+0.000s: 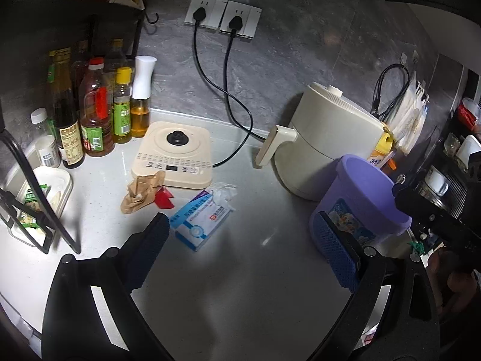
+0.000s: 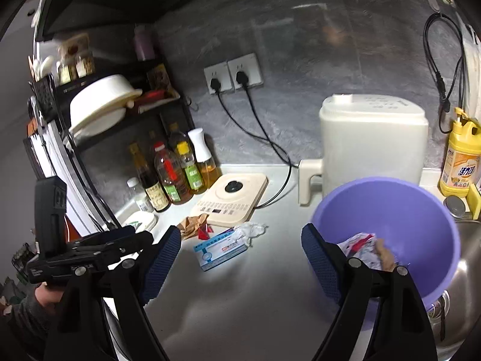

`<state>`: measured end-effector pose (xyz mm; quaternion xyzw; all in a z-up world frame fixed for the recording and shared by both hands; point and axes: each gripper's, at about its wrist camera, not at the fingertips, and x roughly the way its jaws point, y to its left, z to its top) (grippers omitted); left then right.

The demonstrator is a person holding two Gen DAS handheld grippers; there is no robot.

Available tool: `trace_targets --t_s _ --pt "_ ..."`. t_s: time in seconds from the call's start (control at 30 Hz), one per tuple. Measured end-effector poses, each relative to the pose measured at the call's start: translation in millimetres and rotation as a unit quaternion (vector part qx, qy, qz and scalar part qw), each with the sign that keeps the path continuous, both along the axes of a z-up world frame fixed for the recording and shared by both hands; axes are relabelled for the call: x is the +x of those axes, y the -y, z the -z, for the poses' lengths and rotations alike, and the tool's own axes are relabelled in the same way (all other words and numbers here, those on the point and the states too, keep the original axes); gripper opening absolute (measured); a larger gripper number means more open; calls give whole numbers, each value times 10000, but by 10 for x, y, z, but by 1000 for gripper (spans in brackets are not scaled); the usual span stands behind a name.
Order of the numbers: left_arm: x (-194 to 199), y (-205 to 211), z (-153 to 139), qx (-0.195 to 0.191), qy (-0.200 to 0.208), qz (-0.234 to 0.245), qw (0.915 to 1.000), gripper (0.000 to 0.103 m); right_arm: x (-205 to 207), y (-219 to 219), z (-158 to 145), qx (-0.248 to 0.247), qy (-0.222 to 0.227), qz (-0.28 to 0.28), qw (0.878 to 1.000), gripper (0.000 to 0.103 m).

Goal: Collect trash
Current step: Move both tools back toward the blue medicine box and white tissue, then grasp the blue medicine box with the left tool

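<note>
left hand-held gripper (image 1: 243, 249): wide, empty, above desk (image 1: 240, 285)
right hand-held gripper (image 2: 240, 255): wide, empty
purple bin (image 2: 390, 210): holds wrappers
blue box (image 2: 221, 249): left of purple bin, with brown paper (image 2: 192, 224)

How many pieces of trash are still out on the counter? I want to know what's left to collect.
4, all in front of the induction cooker: crumpled brown paper, a red scrap, a blue-and-white box, and a white wad behind the box. More may be hidden.
</note>
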<state>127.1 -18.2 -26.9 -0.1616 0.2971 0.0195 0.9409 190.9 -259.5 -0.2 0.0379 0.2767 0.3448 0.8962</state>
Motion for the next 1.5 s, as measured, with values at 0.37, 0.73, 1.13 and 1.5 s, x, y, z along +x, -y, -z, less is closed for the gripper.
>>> trace_targets --t_s 0.37,0.73,1.13,1.5 --pt "-24 -450 357 -175 -294 -13 9994 89 -45 -502 481 -417 -501 212 9977 76" --pt "524 -580 943 -128 -727 662 9951 87 -9 -747 919 -698 -915 563 9918 70" --pt "1073 -537 1320 199 -1180 1120 9865 87 13 -585 1120 -778 -1148 999 9853 69" --pt "1285 -337 1455 435 -1294 1116 9843 71 103 -567 1123 -988 -1203 934 9834 69"
